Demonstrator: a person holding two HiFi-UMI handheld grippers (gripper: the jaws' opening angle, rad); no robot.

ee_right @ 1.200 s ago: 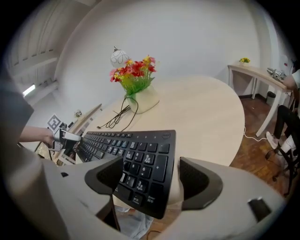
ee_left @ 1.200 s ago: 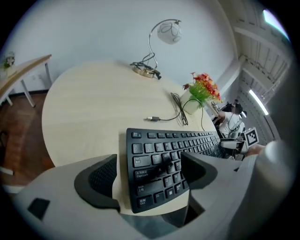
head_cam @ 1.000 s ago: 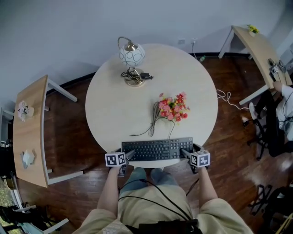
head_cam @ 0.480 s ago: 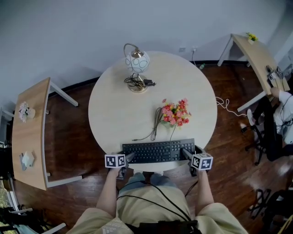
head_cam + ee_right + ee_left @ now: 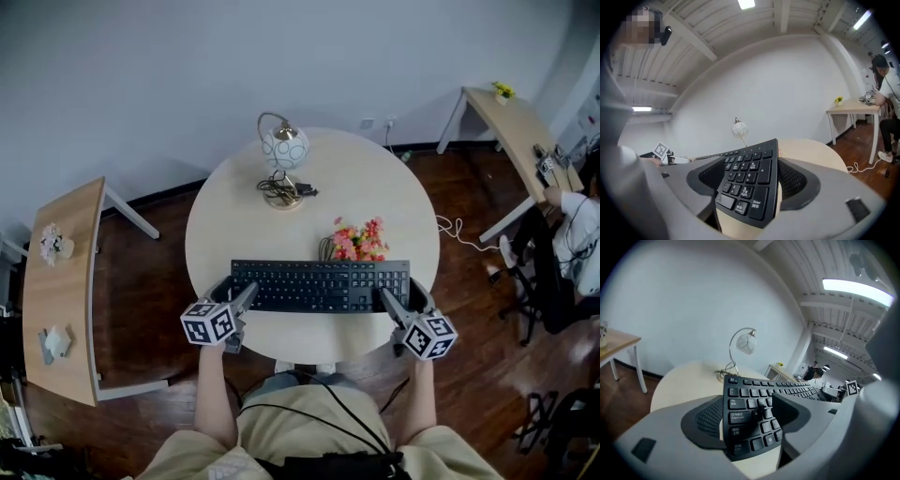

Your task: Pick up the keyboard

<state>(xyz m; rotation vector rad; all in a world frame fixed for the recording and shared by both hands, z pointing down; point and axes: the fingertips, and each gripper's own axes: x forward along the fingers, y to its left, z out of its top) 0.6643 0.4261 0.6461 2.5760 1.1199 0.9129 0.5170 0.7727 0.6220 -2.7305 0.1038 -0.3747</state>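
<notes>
The black keyboard (image 5: 319, 285) hangs above the round table (image 5: 309, 187), held level by its two ends. My left gripper (image 5: 246, 296) is shut on its left end; in the left gripper view the pads clamp the keyboard (image 5: 750, 411) at the Caps Lock and Shift keys. My right gripper (image 5: 390, 302) is shut on the right end; in the right gripper view the number pad of the keyboard (image 5: 747, 180) sits between the fingers. The keyboard hides part of its own cable.
A white globe lamp (image 5: 284, 150) with a coiled cord stands at the table's far side. Pink flowers (image 5: 359, 239) lie just beyond the keyboard. A wooden side table (image 5: 56, 281) is at the left, a desk (image 5: 520, 122) with a seated person (image 5: 574, 234) at the right.
Both grippers have risen with the keyboard, which has left the table's near edge and now shows larger and farther up the picture, in front of the flowers.
</notes>
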